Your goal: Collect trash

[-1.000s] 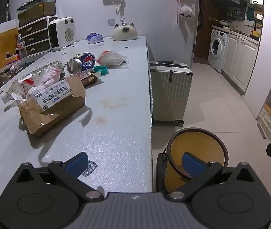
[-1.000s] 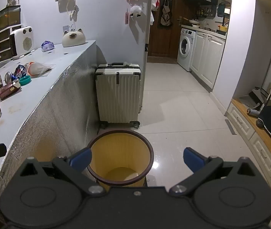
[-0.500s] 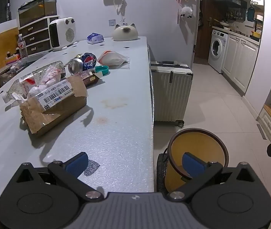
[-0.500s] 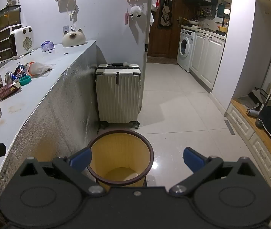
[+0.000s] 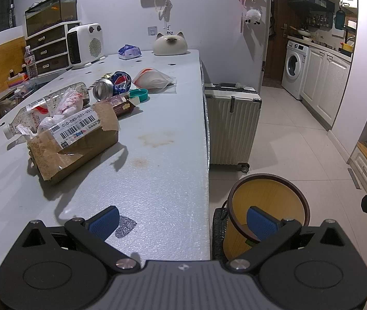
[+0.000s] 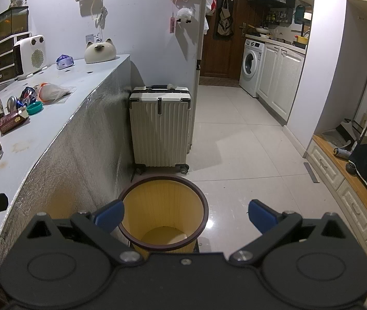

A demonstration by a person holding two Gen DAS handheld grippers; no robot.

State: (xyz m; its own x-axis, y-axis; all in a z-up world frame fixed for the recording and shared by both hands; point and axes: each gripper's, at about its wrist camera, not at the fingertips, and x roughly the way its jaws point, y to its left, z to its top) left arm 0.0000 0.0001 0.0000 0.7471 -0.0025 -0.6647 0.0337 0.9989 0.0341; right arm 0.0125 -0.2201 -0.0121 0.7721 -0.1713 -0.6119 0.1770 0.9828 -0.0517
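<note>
Both forward (shared bin (image 5: 268,201))

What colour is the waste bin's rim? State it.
Dark brown, on a yellow waste bin; clearest in the right wrist view.

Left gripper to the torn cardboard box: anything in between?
Nothing visible. Only bare table lies between the open left gripper and the cardboard box. The bottle and other trash sit behind the box.

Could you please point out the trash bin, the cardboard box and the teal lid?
trash bin (image 6: 131,219): right wrist view, inner wall.
cardboard box (image 5: 54,155): left wrist view, front face.
teal lid (image 5: 139,93): left wrist view, rim.
</note>
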